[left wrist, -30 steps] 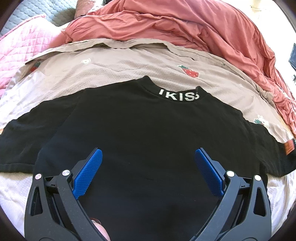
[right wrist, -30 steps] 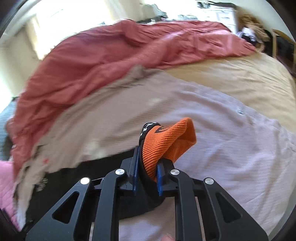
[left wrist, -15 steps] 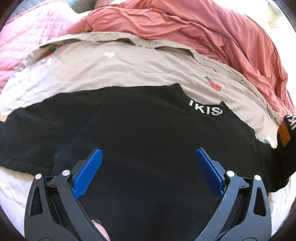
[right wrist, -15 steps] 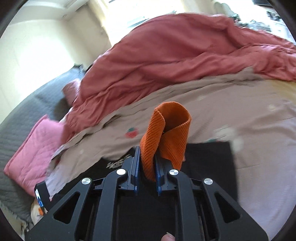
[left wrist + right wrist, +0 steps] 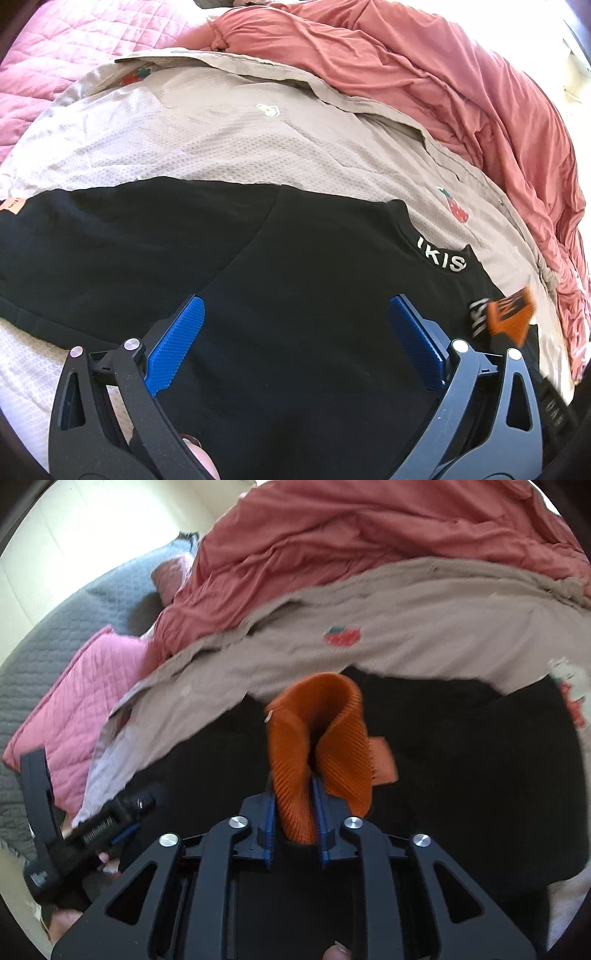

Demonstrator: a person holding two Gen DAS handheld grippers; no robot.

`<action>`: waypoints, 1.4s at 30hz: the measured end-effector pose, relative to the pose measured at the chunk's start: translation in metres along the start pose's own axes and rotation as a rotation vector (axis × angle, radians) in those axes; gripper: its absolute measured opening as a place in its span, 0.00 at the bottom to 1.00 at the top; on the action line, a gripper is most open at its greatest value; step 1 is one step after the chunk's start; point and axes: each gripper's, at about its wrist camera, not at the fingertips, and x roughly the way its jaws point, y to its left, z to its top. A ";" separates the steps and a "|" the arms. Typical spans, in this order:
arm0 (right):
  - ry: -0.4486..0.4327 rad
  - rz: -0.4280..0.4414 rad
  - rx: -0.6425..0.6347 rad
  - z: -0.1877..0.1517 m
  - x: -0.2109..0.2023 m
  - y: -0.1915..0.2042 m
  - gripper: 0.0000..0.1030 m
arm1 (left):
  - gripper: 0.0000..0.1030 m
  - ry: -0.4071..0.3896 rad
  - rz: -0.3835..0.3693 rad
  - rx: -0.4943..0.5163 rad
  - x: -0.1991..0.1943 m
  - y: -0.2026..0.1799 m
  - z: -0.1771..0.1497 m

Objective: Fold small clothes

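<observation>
A black T-shirt (image 5: 295, 295) with white collar lettering lies flat on a beige sheet (image 5: 221, 129); it also shows in the right wrist view (image 5: 461, 757). My left gripper (image 5: 295, 332) is open and empty, hovering over the shirt's chest. My right gripper (image 5: 293, 812) is shut on the shirt's orange ribbed sleeve cuff (image 5: 317, 738) and holds it over the shirt body. The cuff shows blurred in the left wrist view (image 5: 509, 317) at the right. The left gripper appears in the right wrist view (image 5: 92, 830) at the lower left.
A red duvet (image 5: 461, 92) is bunched along the far side of the bed. A pink quilted pillow (image 5: 55, 74) lies at the far left, and a grey quilt (image 5: 55, 646) beyond it. The shirt's left sleeve (image 5: 92, 240) lies spread out with an orange tag.
My right gripper has carried the orange cuff leftward from the sheet over the black shirt. My left gripper has shifted left over the shirt, still open.
</observation>
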 end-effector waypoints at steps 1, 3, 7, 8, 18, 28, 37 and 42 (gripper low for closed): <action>0.007 0.007 -0.009 -0.002 0.003 0.003 0.25 | 0.91 -0.002 0.000 -0.002 -0.001 0.001 0.000; 0.019 0.041 -0.027 -0.006 0.001 0.007 0.33 | 0.91 -0.003 -0.003 -0.006 -0.001 0.002 0.001; -0.008 0.118 -0.063 -0.010 -0.025 0.014 0.38 | 0.91 -0.001 -0.025 -0.005 0.000 0.001 0.002; -0.024 0.124 -0.066 -0.011 -0.032 0.014 0.39 | 0.91 -0.001 -0.037 0.002 0.001 -0.001 0.001; -0.024 -0.155 -0.046 -0.008 -0.044 -0.030 0.42 | 0.77 0.010 -0.262 0.214 0.003 -0.054 -0.019; 0.060 -0.245 -0.012 -0.008 -0.032 -0.069 0.47 | 0.37 0.070 -0.435 0.475 0.022 -0.099 -0.038; 0.087 -0.230 0.024 -0.008 -0.029 -0.081 0.47 | 0.20 0.148 -0.605 0.450 0.036 -0.097 -0.041; 0.089 -0.233 0.026 -0.007 -0.029 -0.081 0.47 | 0.16 0.158 -0.633 0.570 0.011 -0.098 -0.041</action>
